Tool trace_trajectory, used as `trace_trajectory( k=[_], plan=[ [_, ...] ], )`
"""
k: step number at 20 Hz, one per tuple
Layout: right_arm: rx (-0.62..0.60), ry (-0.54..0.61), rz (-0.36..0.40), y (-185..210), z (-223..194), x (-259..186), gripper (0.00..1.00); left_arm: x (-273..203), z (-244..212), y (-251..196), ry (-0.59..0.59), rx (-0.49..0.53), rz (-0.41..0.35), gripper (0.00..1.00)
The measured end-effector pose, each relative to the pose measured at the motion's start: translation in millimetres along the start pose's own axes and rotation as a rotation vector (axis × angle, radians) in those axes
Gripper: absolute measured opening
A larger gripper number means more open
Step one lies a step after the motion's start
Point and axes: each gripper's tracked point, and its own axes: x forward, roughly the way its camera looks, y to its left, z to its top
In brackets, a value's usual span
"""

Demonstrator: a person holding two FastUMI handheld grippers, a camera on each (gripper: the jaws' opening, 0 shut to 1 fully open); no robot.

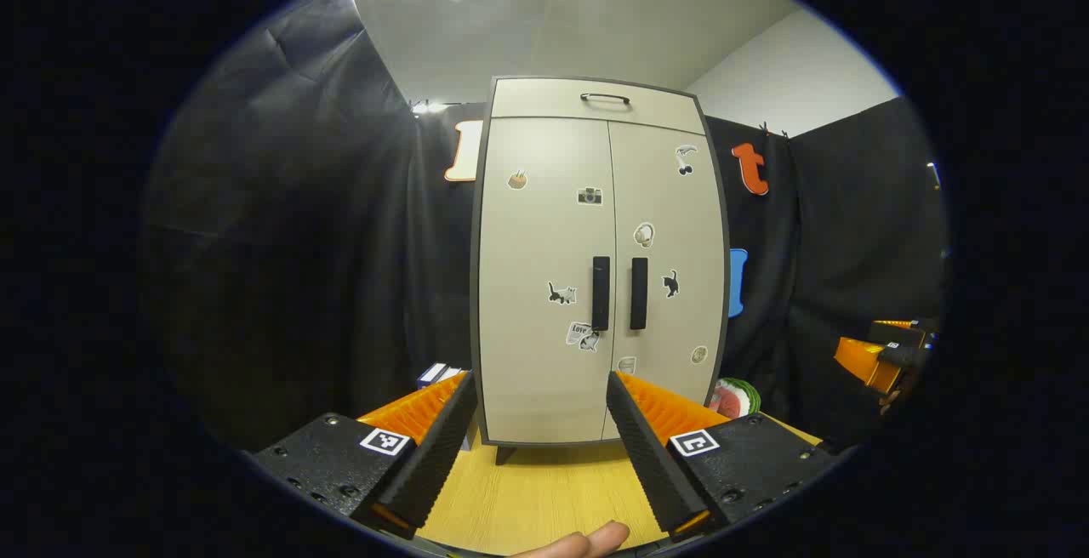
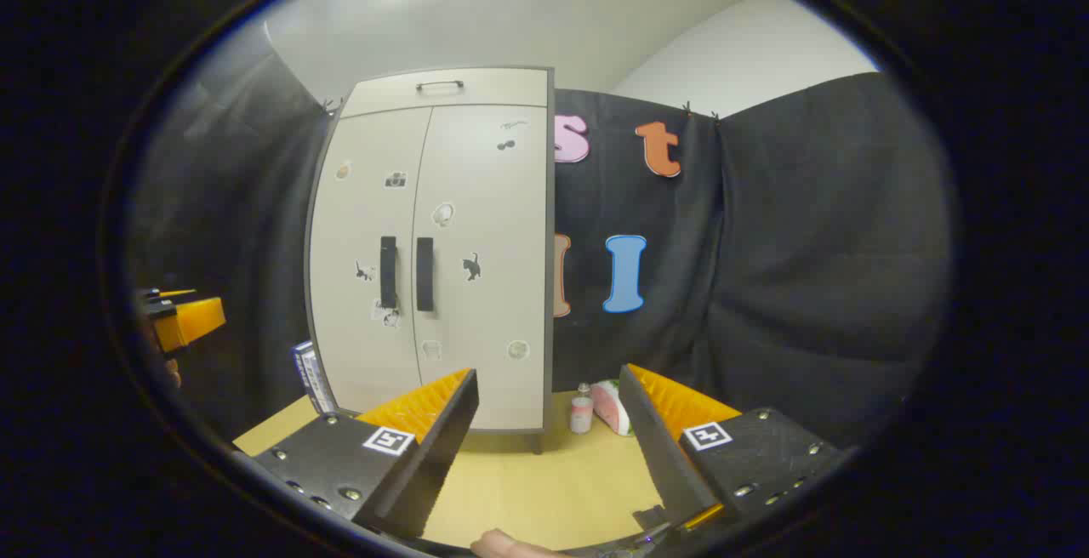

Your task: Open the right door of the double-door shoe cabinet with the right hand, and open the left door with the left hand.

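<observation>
The beige double-door shoe cabinet [image 1: 595, 269] stands upright on the wooden table, both doors closed. Its left door handle [image 1: 601, 293] and right door handle [image 1: 639, 293] are dark vertical bars side by side at the middle seam. My left gripper [image 1: 540, 384] is open, some way in front of the cabinet's lower left door. In the right gripper view the cabinet [image 2: 434, 252] sits to the left, with its right door handle [image 2: 424, 274] beside the left door handle [image 2: 388, 272]. My right gripper [image 2: 549, 379] is open, aimed past the cabinet's right edge. Nothing is between either pair of fingers.
A drawer with a small handle [image 1: 605, 99] tops the cabinet. A small bottle [image 2: 581, 410] and a round watermelon-patterned object [image 2: 611, 406] stand on the table [image 1: 536, 498] right of the cabinet. A blue-and-white box [image 2: 311, 378] leans at its left. Black cloth surrounds the booth.
</observation>
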Motion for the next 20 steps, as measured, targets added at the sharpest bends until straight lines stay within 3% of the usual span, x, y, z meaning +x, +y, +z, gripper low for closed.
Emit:
trace_trajectory(
  k=[2,5,7,16,20],
  plan=[
    [-0.010,-0.013,-0.025,-5,5,-2,0.98,-1,-6,2,0.011,-0.012,0.012,0.95],
    [0.003,-0.033,-0.017,-3,11,-6,0.97,-3,-15,-8,0.029,-0.029,-0.034,0.92],
    [-0.003,-0.038,-0.013,-3,10,-7,0.96,-2,-16,-10,0.029,-0.031,-0.053,0.95],
    [0.004,-0.003,0.022,23,-5,-5,1.00,0,-20,-3,0.022,-0.018,-0.037,0.95],
    [-0.013,-0.008,0.012,24,-8,-3,0.96,4,-19,-1,0.014,-0.023,-0.039,0.96]
  ],
)
